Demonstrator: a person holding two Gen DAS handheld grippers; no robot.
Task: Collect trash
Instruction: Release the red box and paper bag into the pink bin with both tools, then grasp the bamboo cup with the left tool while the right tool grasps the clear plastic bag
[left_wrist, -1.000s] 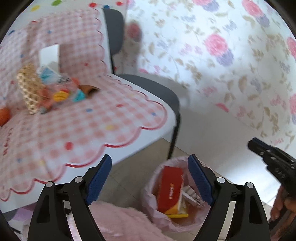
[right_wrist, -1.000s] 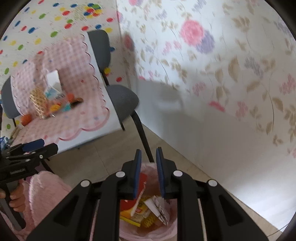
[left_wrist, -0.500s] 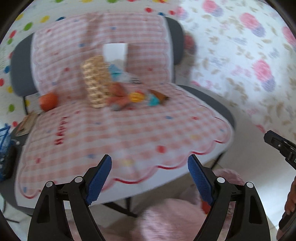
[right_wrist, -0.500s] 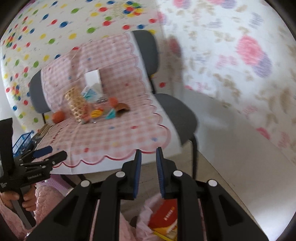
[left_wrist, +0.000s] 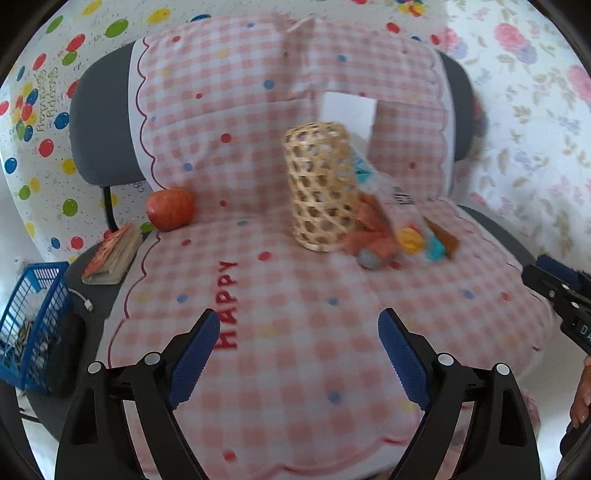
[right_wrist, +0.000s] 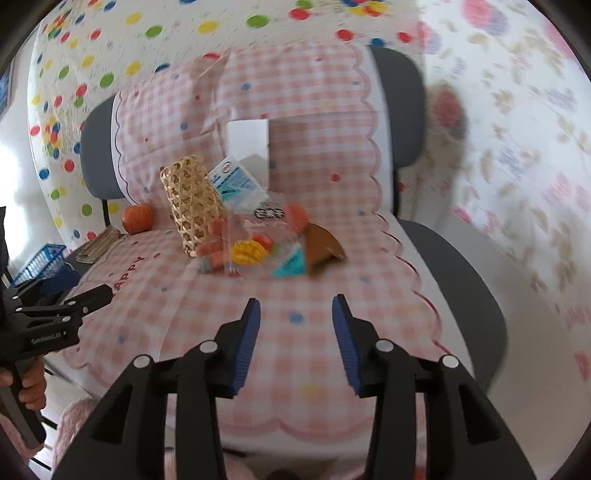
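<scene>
Both views have swung up from the floor bin to the checked cloth draped over the chairs. Left claw gapes wide and empty; right claw has just been opening, nothing between. Wrapper litter, blurred, lies beside the woven basket. Next, probably: reach forward and pinch one piece.

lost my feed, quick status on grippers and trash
Left gripper open, empty. Right gripper opening, empty. Wrapper pile on checked cloth. Nothing in the way.
</scene>
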